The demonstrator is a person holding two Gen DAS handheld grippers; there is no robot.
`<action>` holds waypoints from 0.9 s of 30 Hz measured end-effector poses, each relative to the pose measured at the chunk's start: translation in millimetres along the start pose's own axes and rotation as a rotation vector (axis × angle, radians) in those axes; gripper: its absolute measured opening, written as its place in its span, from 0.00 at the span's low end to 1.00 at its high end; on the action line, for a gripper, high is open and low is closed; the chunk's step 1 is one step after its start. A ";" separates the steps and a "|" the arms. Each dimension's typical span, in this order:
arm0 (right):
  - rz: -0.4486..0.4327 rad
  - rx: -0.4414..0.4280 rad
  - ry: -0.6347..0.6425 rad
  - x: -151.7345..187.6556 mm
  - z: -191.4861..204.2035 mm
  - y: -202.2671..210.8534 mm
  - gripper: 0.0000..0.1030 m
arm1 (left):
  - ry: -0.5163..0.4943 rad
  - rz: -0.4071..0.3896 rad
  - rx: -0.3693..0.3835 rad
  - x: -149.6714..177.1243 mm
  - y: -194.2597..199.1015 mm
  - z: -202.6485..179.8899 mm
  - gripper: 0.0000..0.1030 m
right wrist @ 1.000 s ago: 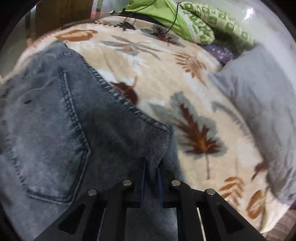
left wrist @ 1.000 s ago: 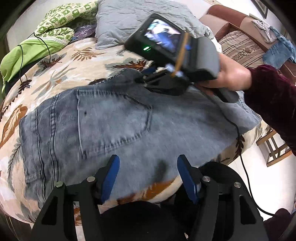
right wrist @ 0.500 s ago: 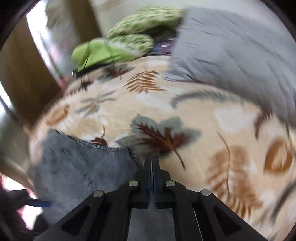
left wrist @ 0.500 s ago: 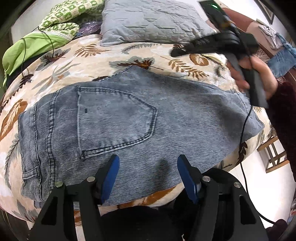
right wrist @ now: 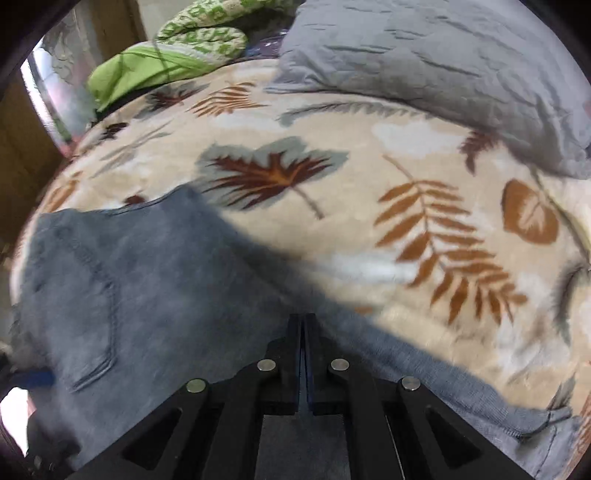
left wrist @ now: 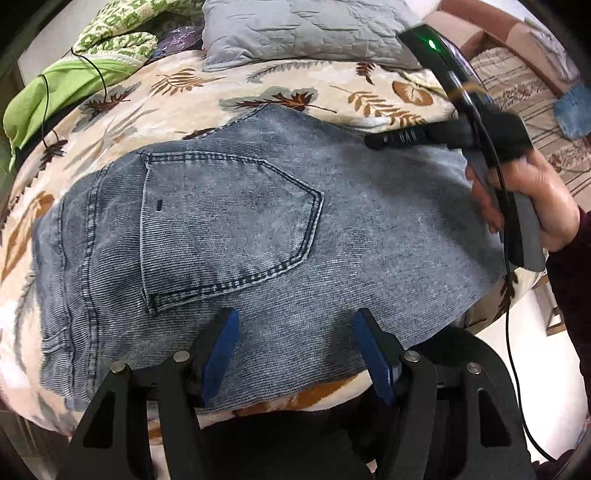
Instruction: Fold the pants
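Left wrist view: pants (left wrist: pixel 258 236) just beyond wide-spread left gripper (left wrist: pixel 295 347).

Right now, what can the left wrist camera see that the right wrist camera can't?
Only the left wrist view shows the right hand holding its tool, the left gripper with fingers spread wide over the jeans, the whole back pocket, and a striped sofa past the bed.

Only the right wrist view shows the right gripper with fingers pressed together and nothing visible between them, plus a wooden panel at the left.

Both show the jeans, the leaf-print blanket, the grey pillow and the green bedding.
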State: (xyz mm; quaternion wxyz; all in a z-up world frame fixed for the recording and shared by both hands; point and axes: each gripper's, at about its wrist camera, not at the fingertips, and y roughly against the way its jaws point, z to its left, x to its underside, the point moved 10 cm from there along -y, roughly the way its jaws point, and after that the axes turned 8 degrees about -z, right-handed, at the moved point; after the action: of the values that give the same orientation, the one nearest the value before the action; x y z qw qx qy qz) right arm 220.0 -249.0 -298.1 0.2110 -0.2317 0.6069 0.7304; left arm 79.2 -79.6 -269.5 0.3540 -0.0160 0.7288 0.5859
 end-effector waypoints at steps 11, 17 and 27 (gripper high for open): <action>-0.088 -0.014 -0.216 44.7 -63.5 101.9 0.04 | 0.033 -0.109 -0.133 -30.4 37.4 45.1 0.64; -0.046 0.148 -0.342 114.4 -153.2 122.7 0.04 | 0.169 -0.083 -0.284 -11.1 38.1 124.2 0.64; -0.094 0.157 -0.522 146.4 -202.5 138.1 0.03 | 0.247 -0.038 -0.321 20.8 25.2 162.3 0.74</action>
State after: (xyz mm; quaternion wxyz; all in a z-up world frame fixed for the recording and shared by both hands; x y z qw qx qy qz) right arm 37.6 -468.5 -307.7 0.4112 -0.0463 0.5752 0.7056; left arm 133.4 76.8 -269.6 0.2656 -0.1577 0.6635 0.6814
